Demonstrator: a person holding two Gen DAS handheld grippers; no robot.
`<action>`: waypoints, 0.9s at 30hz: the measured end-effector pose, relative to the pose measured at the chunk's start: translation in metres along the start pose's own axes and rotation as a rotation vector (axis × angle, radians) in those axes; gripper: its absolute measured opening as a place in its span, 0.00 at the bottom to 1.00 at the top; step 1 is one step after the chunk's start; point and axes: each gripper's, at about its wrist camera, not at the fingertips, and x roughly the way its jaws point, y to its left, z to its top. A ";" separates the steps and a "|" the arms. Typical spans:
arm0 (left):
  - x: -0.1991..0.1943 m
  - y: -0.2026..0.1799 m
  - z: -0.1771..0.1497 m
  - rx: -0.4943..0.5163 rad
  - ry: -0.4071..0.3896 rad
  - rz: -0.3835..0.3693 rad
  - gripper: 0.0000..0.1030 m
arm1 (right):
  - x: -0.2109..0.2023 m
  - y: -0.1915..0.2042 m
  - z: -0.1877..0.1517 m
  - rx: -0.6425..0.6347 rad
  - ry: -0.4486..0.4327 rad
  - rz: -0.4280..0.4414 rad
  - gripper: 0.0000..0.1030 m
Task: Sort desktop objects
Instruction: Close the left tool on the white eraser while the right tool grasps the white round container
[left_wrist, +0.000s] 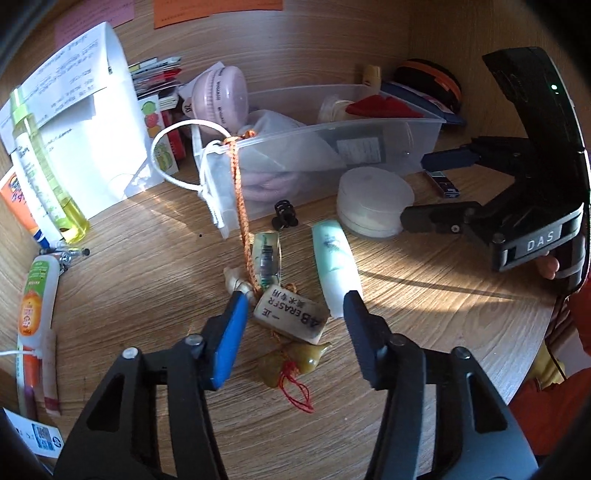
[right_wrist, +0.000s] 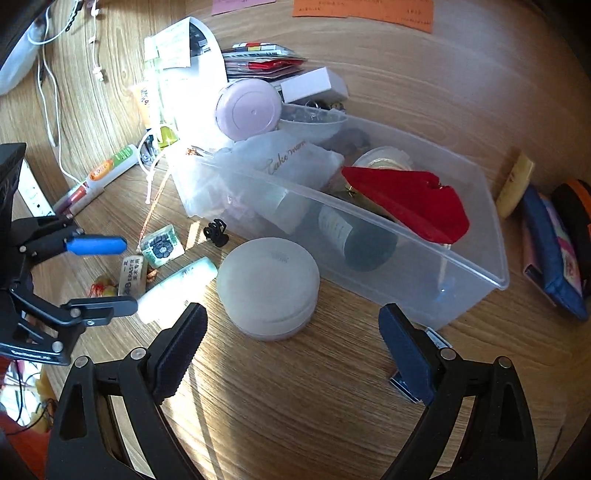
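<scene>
While straddling the eraser (left_wrist: 291, 314) at lower centre of the left view, left gripper (left_wrist: 295, 306) stands released, pads off it on both sides. No earlier frame, so only that. Eraser flat on the desk (left_wrist: 147, 266), touching the orange cord (left_wrist: 239, 192) and a small clear charm (left_wrist: 267, 256), green tube (left_wrist: 334, 266) just to its right, amber charm (left_wrist: 291, 363) just below.

Right gripper (right_wrist: 291, 350) also released, nothing between the pads, aimed at the round jar (right_wrist: 267, 286) at centre of the right view, bin (right_wrist: 491, 236) just behind.

Risks: closing on the eraser likely snags the cord, which runs over the bin rim, so a lift could drag the charms or tug the bin. Right pad near the tube, could nudge it rolling.

Count: one eraser, one tube, one jar, one bin, one black clip (left_wrist: 284, 214), two charms.
</scene>
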 end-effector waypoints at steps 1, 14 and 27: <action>0.001 -0.001 0.002 0.013 0.005 0.002 0.49 | 0.002 0.000 0.001 0.005 0.005 0.008 0.89; 0.006 0.000 -0.004 0.082 0.053 0.017 0.48 | 0.018 0.000 0.005 0.025 0.028 0.065 0.79; -0.004 -0.003 0.000 0.047 -0.002 0.018 0.42 | 0.021 0.001 0.006 0.022 0.019 0.106 0.59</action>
